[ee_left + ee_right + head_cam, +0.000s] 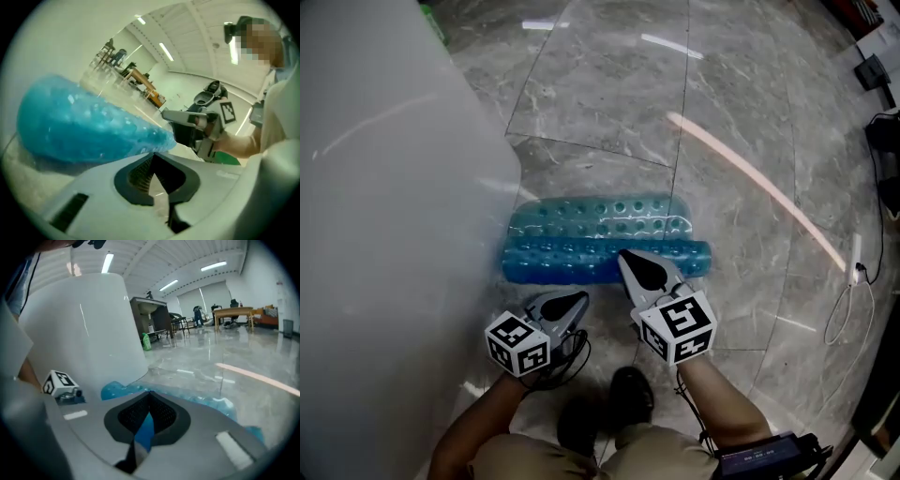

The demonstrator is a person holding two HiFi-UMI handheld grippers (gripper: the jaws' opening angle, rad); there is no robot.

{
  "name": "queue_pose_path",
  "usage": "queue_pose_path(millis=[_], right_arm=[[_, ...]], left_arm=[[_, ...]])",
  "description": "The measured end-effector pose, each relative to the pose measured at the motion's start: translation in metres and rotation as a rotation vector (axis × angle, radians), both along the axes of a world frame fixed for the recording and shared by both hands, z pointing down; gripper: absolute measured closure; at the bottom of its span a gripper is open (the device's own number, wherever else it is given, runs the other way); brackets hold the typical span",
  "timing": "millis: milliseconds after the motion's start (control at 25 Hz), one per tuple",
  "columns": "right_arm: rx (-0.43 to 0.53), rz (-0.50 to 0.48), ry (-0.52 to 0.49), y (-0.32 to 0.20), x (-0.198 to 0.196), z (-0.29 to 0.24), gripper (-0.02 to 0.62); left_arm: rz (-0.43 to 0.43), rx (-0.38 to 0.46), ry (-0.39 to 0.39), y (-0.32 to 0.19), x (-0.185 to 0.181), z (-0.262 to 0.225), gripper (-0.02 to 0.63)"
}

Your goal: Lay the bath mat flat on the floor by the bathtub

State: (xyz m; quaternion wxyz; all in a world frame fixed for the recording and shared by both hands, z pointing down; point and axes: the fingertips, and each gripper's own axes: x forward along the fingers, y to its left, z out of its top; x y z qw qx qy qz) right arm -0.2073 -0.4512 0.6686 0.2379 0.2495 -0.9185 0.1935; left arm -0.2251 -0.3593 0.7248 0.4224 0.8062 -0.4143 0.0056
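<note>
- The translucent blue bubble-textured plastic bath mat (600, 239) lies on the grey marble floor (609, 94). It is doubled over lengthwise into a long strip, with its left end close against the foot of the white bathtub (384, 187). It is not yet spread flat.
- The left tool (577, 300) is fully closed. In the head view its tips sit just short of the mat's near edge, and the left gripper view shows only bare floor behind the meeting tips, so it seems to hold nothing.
- The right tool (628, 258) is also fully closed, with its tips resting at the mat's near edge towards the right end. Blue shows through the opening behind the tips, but no view settles whether a fold is pinched.
- Risk: if neither tool really has the top layer, pulling back would slide off the slick plastic and leave the mat folded.
- Risk: pinching both layers together would drag the whole strip across the smooth floor and away from the tub instead of opening it.
- Risk: with only the right tool holding, the mat would likely swing round or unfold crooked.
- Risk: the springy fold may curl back once released, so the mat would not lie flat.
</note>
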Motion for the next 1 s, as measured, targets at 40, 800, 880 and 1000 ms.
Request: queue_pose_path(millis=[40, 800, 880, 1000], right_arm=[[0.028, 0.025, 0.029, -0.009, 0.004, -0.002, 0.591], [-0.068, 0.29, 0.159, 0.083, 0.101, -0.005, 0.591], [-0.059, 0.274, 0.162, 0.089, 0.104, -0.002, 0.591], [-0.029, 0.263, 0.147, 0.086, 0.104, -0.007, 0.592]], left_arm=[[0.0, 0.043, -0.03, -0.001, -0.002, -0.008, 0.604], [-0.296, 0.098, -0.514, -0.071, -0.043, -0.033, 0.6], [-0.285, 0.059, -0.513, -0.061, -0.04, -0.023, 0.6], [-0.321, 0.011, -0.429, -0.034, -0.034, -0.018, 0.6]])
